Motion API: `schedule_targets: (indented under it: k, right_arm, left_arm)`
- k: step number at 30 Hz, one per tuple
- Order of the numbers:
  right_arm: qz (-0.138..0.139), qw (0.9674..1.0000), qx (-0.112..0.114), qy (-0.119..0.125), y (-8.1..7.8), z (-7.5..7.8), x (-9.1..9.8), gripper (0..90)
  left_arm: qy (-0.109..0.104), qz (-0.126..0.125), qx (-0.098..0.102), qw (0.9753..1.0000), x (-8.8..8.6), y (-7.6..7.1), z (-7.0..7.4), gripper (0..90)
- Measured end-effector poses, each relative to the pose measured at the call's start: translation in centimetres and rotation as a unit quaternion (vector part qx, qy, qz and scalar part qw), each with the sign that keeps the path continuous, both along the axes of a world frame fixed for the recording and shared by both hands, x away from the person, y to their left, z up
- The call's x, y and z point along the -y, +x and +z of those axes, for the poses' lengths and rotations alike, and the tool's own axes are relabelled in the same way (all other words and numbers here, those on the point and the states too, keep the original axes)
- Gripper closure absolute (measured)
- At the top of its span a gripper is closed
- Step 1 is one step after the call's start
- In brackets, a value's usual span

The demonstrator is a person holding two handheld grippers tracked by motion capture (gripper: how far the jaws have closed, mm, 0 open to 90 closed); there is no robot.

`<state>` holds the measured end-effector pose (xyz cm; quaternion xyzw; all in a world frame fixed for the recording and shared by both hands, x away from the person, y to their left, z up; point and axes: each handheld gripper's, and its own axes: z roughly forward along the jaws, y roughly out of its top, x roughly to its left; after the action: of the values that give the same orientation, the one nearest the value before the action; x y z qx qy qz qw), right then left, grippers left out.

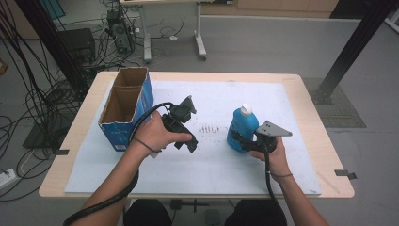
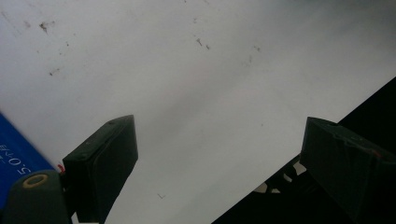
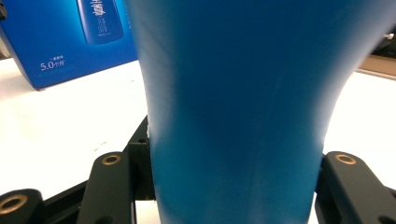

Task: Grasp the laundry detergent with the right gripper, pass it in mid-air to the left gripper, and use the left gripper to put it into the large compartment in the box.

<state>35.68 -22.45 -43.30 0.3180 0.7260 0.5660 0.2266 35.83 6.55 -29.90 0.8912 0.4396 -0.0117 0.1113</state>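
Observation:
A blue bottle (image 1: 242, 129) with a white cap (image 1: 245, 109) stands upright on the white sheet (image 1: 211, 165), right of centre. My right gripper (image 1: 240, 141) is shut on its lower body, and in the right gripper view the bottle (image 3: 233, 93) sits squeezed between the two black jaws of that gripper (image 3: 236, 168). My left gripper (image 1: 185, 143) hovers at mid-table, tilted down toward the sheet. In the left gripper view, this gripper (image 2: 217, 128) stands open with only bare sheet (image 2: 210, 70) between its jaws.
An open blue cardboard box (image 1: 124, 108) stands at the left of the sheet, its printed side (image 3: 70, 37) also in the right gripper view. The wooden table (image 1: 306, 94) ends just beyond the sheet. Cables and black stands crowd the floor to the left.

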Motion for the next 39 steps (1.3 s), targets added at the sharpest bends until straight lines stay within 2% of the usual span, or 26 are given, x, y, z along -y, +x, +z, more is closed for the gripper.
schedule_targets:
  k: [16,22,29,39]
  right_arm:
    - [0.001,1.0,0.001,-0.003,0.0,0.1,0.0,44.0]
    - [0.012,0.9999,-0.008,-0.004,0.0,0.3,-0.1,44.1]
    - [0.029,0.9995,-0.01,-0.011,0.1,1.3,-0.1,44.1]
    - [0.061,0.998,-0.005,-0.016,0.3,3.6,-0.3,44.1]
  left_arm:
    - [0.006,-0.011,0.002,0.9999,0.0,0.3,0.5,11.1]
    - [0.011,-0.017,0.007,0.9998,0.2,0.4,1.1,11.0]
    - [0.009,-0.031,0.017,0.9993,0.4,0.4,2.3,11.0]
    - [0.015,-0.056,0.036,0.9977,0.9,0.7,5.0,10.8]
